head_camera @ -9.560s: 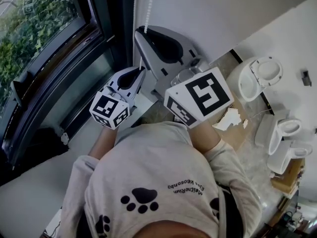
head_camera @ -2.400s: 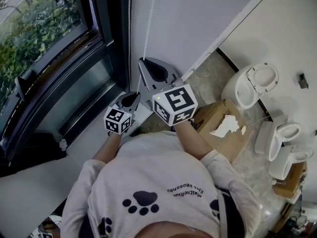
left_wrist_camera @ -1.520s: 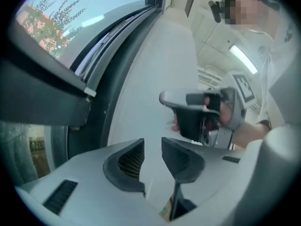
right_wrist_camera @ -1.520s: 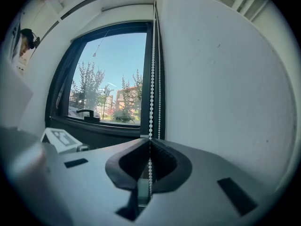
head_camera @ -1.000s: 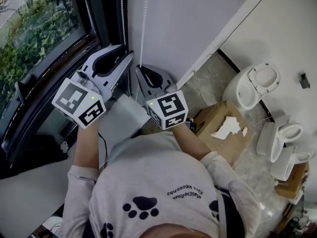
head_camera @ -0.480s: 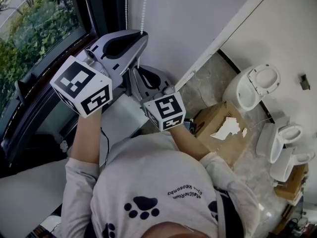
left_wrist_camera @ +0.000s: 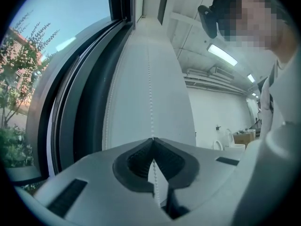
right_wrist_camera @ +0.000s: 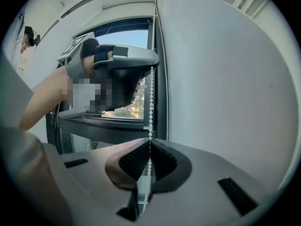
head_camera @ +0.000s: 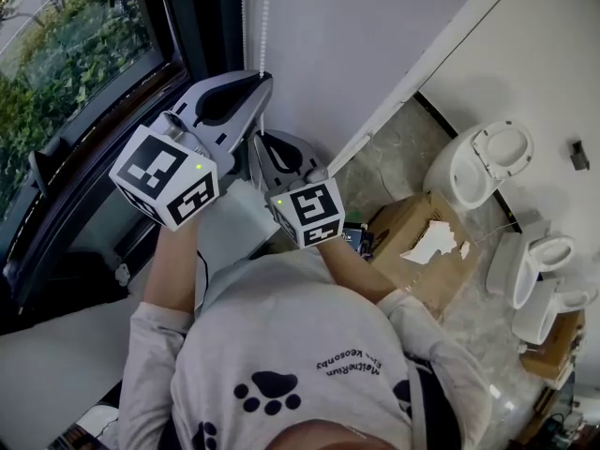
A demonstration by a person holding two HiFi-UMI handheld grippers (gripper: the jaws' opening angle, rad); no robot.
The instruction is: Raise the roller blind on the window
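Clearly, the bead chain [left_wrist_camera: 150, 93] passes straight between the jaws of the left gripper [left_wrist_camera: 152, 139]. Those jaws have just been closing, and we see them clenched on the chain at their tips. We find the same strand [right_wrist_camera: 151, 102] lower down, clamped between the tight jaws of the right gripper [right_wrist_camera: 150, 139]. From the right gripper view, the left gripper [right_wrist_camera: 153, 62] sits higher on the chain, directly above, with a short run of beads taut between the two.

The chain is white and made of small round beads strung closely together. In the head view it [head_camera: 265, 12] hangs as two thin parallel strands. Both strands drop along the seam where the dark window frame [head_camera: 202, 26] meets the white wall [head_camera: 375, 36].

From above, we see the left gripper [head_camera: 265, 81] and the right gripper [head_camera: 255, 139] stacked near each other against that seam. Greenery shows through the window [head_camera: 75, 64] on the left. On the floor to the right lie a torn cardboard box [head_camera: 422, 242] and several white toilets [head_camera: 483, 162], well apart from the chain.
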